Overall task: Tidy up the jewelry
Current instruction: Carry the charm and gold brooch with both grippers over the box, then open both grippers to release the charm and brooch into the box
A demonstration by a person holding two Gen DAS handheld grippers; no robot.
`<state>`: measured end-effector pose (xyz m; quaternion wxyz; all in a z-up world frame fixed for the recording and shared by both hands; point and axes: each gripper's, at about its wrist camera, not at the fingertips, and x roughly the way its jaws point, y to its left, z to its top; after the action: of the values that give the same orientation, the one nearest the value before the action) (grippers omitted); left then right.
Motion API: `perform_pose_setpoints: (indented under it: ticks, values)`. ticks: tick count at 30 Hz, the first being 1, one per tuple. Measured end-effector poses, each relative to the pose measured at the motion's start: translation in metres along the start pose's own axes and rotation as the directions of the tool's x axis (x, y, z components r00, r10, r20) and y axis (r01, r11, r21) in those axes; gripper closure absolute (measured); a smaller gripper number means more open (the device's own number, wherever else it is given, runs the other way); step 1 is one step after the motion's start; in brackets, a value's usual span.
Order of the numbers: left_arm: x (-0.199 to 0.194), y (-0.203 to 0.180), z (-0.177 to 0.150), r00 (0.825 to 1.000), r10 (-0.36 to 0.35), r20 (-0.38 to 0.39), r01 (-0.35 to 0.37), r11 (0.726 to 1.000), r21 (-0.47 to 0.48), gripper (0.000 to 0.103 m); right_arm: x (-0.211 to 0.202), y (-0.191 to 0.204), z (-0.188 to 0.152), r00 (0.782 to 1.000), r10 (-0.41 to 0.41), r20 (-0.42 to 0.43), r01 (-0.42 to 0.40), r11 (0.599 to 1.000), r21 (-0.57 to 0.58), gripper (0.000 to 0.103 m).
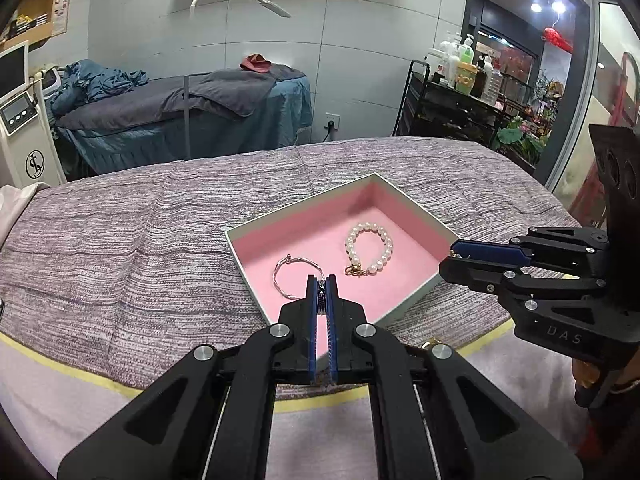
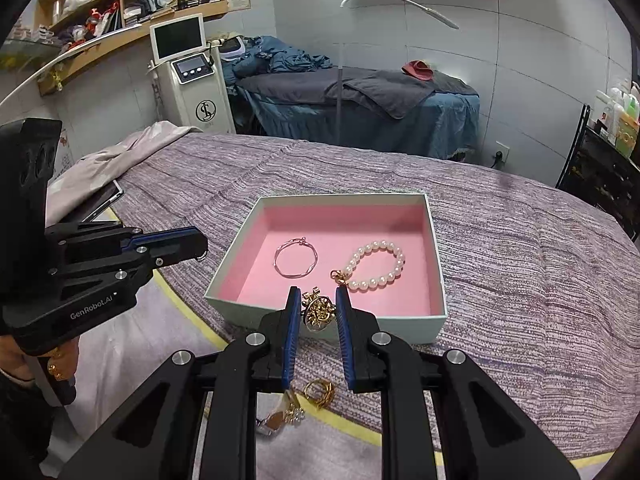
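While your left hand-held gripper point(image 1: 321, 280) hangs over the box's near-left edge, its blue pads are pinched almost together on a small dark ribbed ring point(image 1: 321, 295). That ring shows only in the left wrist view; from the right wrist view the same gripper point(image 2: 196, 246) is seen side-on, left of the box, and you cannot make out what it grips.

Your right hand-held gripper point(image 2: 318, 300) stands partly open over the box's near wall, with a gold ornament point(image 2: 318, 310) caught between its pads. From the left wrist view that gripper point(image 1: 452, 258) appears at the box's right corner, and only a glint of gold shows at its tip.

The box point(image 2: 438, 280), white outside and pink within, sits on a purple-grey cover point(image 2: 520, 280) spread over the bed. Inside the box, a silver bangle point(image 2: 295, 260) lies toward the left and a pearl bracelet point(image 2: 376, 266) with a gold clasp lies toward the right, the two apart. Both views show these.

Only the right wrist view shows what lies nearer you than the box: a gold ring point(image 2: 319, 392) on the cover's yellow border, and just left of it a silvery piece point(image 2: 280, 418), partly hidden by the gripper's frame. In the left wrist view just a bit of gold point(image 1: 430, 343) peeks out there.
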<state>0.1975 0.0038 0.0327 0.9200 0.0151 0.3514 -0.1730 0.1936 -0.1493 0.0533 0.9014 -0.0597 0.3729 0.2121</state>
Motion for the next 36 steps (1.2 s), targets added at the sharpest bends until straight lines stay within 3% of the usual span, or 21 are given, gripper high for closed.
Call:
perform_pose_setpoints:
  ticks: [8, 17, 26, 34, 36]
  values:
    - [0.066, -0.006, 0.016, 0.989, 0.002, -0.146, 0.004, 0.999, 0.041, 0.099, 0.044, -0.011, 0.017, 0.996, -0.015, -0.085, 0.015, 1.000, -0.004, 0.086]
    - [0.102, -0.016, 0.013, 0.972, -0.006, -0.236, 0.025, 0.997, 0.077, 0.099, 0.079, -0.024, 0.021, 0.981, -0.036, -0.192, 0.033, 0.999, -0.019, 0.086]
    - [0.113, -0.015, 0.010, 0.966, 0.007, -0.259, 0.014, 0.997, 0.076, 0.099, 0.093, -0.025, 0.017, 0.972, -0.058, -0.228, 0.046, 0.997, -0.055, 0.086]
    - [0.104, -0.012, 0.012, 0.972, 0.021, -0.232, -0.002, 0.997, 0.082, 0.099, 0.085, -0.022, 0.018, 0.981, -0.061, -0.185, 0.050, 0.997, -0.064, 0.085]
    - [0.095, -0.011, 0.015, 0.977, 0.016, -0.214, 0.000, 0.997, 0.073, 0.098, 0.077, -0.023, 0.021, 0.986, -0.060, -0.155, 0.052, 0.997, -0.055, 0.074]
